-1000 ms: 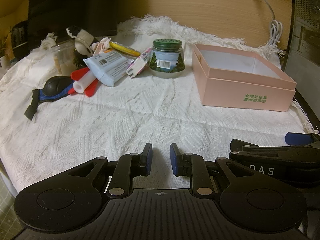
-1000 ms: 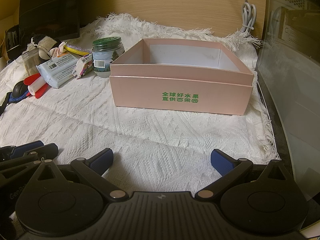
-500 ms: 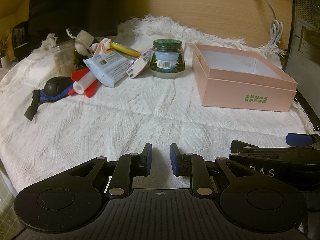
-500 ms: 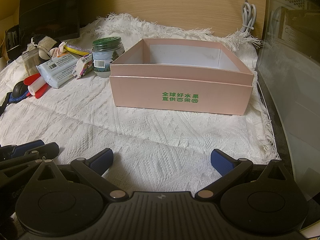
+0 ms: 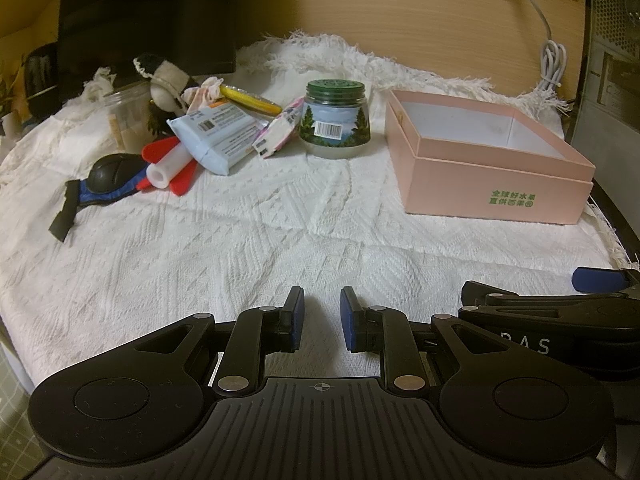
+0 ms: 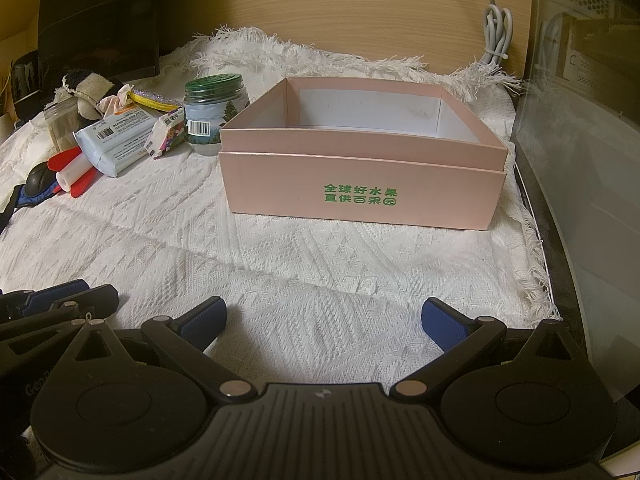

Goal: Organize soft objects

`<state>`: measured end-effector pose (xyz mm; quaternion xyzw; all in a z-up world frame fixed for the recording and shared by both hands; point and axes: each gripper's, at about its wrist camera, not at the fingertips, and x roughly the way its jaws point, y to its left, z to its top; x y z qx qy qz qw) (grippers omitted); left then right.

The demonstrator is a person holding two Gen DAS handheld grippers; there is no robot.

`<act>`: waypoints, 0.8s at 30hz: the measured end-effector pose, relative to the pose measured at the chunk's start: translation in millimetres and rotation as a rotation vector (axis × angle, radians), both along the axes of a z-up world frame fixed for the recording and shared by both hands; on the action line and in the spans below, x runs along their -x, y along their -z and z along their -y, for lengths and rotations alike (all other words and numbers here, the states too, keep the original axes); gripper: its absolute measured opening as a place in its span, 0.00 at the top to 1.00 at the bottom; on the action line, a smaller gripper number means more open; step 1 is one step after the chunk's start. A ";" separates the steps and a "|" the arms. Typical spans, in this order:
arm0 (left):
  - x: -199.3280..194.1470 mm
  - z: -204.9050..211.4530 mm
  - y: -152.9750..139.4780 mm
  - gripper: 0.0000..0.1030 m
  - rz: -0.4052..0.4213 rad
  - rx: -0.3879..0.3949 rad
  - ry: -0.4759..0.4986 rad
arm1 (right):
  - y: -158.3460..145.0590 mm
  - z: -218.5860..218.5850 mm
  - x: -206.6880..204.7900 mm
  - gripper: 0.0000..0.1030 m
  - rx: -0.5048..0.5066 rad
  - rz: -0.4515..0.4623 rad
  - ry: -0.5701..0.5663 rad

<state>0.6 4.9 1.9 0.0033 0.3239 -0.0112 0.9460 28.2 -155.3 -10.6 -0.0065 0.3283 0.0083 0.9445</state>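
A pile of items lies at the far left of the white cloth: a plush toy [image 5: 164, 80], a blue-white tissue pack [image 5: 218, 134], a small pink tissue packet [image 5: 278, 132], and a black-and-blue pad with strap [image 5: 106, 178]. An open pink box [image 5: 492, 176] stands at the right; it also shows in the right wrist view [image 6: 362, 188], with nothing visible inside. My left gripper [image 5: 320, 318] is low over the near cloth, jaws narrowly apart with nothing between them. My right gripper [image 6: 324, 320] is wide open and empty, in front of the box.
A green-lidded glass jar [image 5: 336, 124] stands between the pile and the box. A white tube with red pieces [image 5: 168, 164], a yellow item [image 5: 250, 100] and a clear plastic container [image 5: 124, 120] sit in the pile. A dark monitor [image 5: 148, 20] stands behind. A white cable [image 5: 554, 60] hangs at the right.
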 end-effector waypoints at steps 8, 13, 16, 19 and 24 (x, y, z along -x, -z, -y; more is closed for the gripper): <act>-7.5 -6.9 -6.3 0.79 -0.044 0.007 0.031 | 2.5 0.6 0.7 0.00 -0.004 -0.011 -0.012; -29.0 -40.1 -18.4 0.79 -0.146 0.144 0.141 | -3.6 1.5 -7.7 0.00 -0.006 -0.076 -0.014; -40.8 -67.8 -26.1 0.79 -0.162 0.167 0.209 | -5.7 -0.8 -12.4 0.00 -0.002 -0.117 0.013; -50.8 -101.7 -32.5 0.79 -0.166 0.156 0.183 | -6.5 -2.8 -14.4 0.00 -0.002 -0.131 0.032; -71.7 -158.4 -46.8 0.79 -0.144 0.165 0.188 | -10.3 -3.0 -23.6 0.00 0.005 -0.197 0.027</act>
